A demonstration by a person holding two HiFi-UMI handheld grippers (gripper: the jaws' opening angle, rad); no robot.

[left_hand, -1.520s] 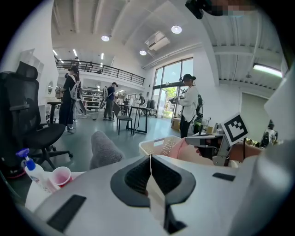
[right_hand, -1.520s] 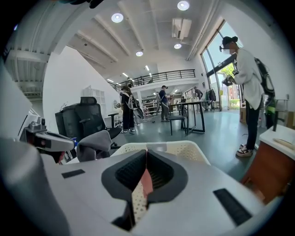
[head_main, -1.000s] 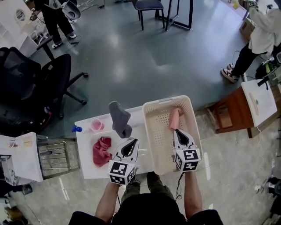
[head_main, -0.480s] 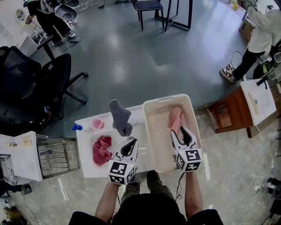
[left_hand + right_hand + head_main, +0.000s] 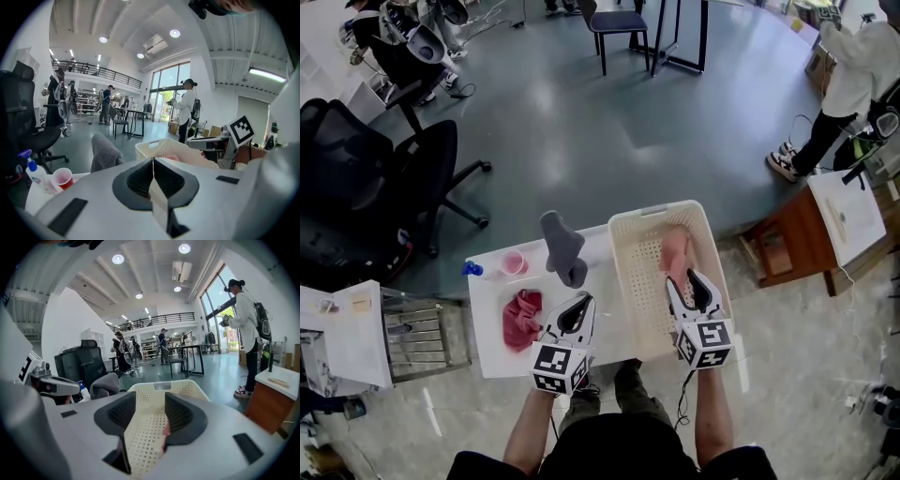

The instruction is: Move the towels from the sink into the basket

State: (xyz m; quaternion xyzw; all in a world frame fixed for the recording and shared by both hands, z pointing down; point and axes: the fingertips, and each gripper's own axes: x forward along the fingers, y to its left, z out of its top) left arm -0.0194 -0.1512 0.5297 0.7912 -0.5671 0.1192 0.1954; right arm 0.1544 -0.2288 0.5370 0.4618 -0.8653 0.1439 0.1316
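Pink towel [image 5: 675, 253] in basket [image 5: 656, 212], apparently loose

Black top [image 5: 628, 457], forearms bare (dark olive trousers [image 5: 643, 405] below it)

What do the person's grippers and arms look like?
Both the left gripper and right gripper have white shells and dark textured pads, each with a rear cube of black-and-white square markers. A thin dark cable trails from the right one, whose jaws have just been opening, nothing between them. The forearms are bare, under a dark top.
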